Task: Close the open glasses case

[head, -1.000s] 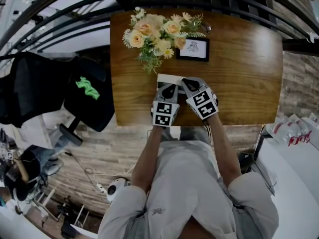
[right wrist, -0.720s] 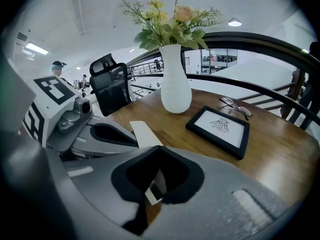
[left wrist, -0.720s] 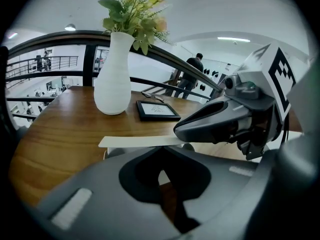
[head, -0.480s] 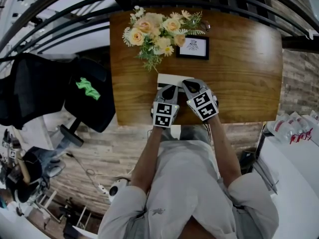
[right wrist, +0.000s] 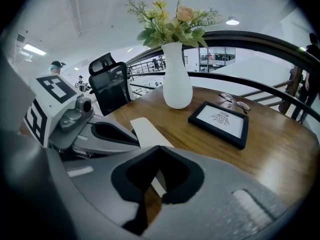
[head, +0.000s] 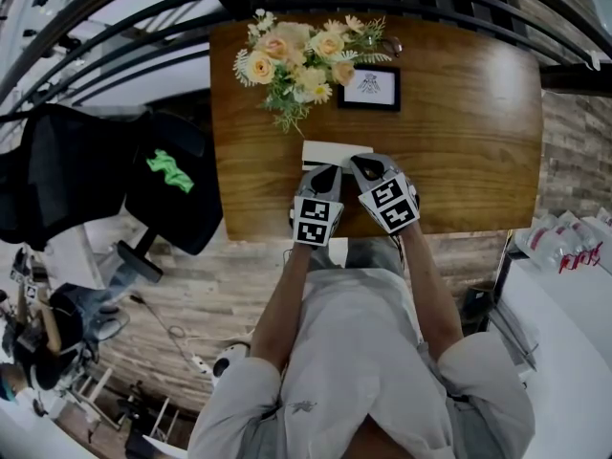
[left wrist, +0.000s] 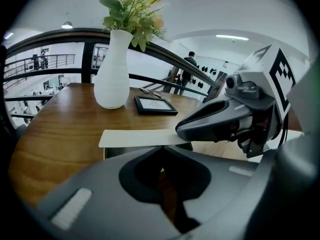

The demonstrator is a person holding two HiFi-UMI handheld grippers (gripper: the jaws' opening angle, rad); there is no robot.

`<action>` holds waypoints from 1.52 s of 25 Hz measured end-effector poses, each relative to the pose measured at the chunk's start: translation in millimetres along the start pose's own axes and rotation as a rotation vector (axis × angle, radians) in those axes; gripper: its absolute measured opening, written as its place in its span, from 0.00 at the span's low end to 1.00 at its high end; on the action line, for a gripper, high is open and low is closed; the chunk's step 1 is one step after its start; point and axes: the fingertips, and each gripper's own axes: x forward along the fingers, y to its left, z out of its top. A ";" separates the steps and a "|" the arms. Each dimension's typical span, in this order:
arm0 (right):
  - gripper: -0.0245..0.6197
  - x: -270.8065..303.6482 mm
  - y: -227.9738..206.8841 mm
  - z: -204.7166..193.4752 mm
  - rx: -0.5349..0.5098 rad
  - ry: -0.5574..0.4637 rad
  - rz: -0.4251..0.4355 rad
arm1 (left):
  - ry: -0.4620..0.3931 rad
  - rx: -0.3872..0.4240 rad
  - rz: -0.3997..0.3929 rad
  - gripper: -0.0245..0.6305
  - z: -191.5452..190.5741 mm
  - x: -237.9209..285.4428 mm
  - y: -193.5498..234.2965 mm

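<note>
Where the wooden surface (head: pixel 469 132) meets its lower edge in the head view, the left gripper (head: pixel 322 172) and the right gripper (head: pixel 361 163) sit side by side just below the middle of the frame, both pointing toward the top. The glasses case (head: pixel 330 149) lies right at their tips, a pale flat rectangle at the centre of the picture.

In the left gripper view the left gripper (left wrist: pixel 160 149) has its jaws brought together at the tips with nothing between them. The glasses case (left wrist: pixel 135 138) stretches level across the middle, a dark strip showing under its left end. The right gripper (left wrist: pixel 182 130) reaches in from the right, its tip over the case's right end. Whether the case is fully shut cannot be told.

In the right gripper view the right gripper (right wrist: pixel 159 149) likewise has its jaws tip to tip and empty. The glasses case (right wrist: pixel 147 131) runs up the centre left, beside the left gripper (right wrist: pixel 135 140).

Toward the top of the head view stand flowers (head: pixel 296 60) in a white vase (right wrist: pixel 177 79), with a black picture frame (head: pixel 371 89) to their right. Eyeglasses (right wrist: pixel 235 101) lie beyond the frame, and a black office chair (head: pixel 172 189) stands off the surface's left side.
</note>
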 end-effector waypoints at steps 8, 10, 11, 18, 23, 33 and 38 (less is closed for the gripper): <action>0.04 0.0 5.0 -7.1 0.007 0.003 0.004 | 0.019 0.000 -0.003 0.07 -9.3 -1.1 -1.4; 0.04 1.5 5.2 -9.4 0.005 0.003 0.004 | 0.026 0.000 -0.003 0.07 -11.1 -1.3 -1.5; 0.04 1.6 5.8 -9.8 0.006 0.005 0.005 | 0.030 -0.001 -0.003 0.07 -12.7 -1.1 -1.4; 0.04 2.7 8.9 -12.6 0.014 0.014 0.013 | 0.061 -0.009 -0.008 0.07 -17.2 -2.4 -2.3; 0.04 4.3 11.0 -16.4 0.013 0.021 0.017 | 0.081 -0.010 -0.009 0.07 -27.9 0.3 -1.6; 0.04 6.5 13.7 -23.8 0.021 0.035 0.020 | 0.122 -0.008 -0.009 0.07 -33.6 0.6 -1.3; 0.04 6.5 13.2 -29.0 0.033 0.040 0.015 | 0.133 -0.004 -0.008 0.07 -36.3 0.1 -0.6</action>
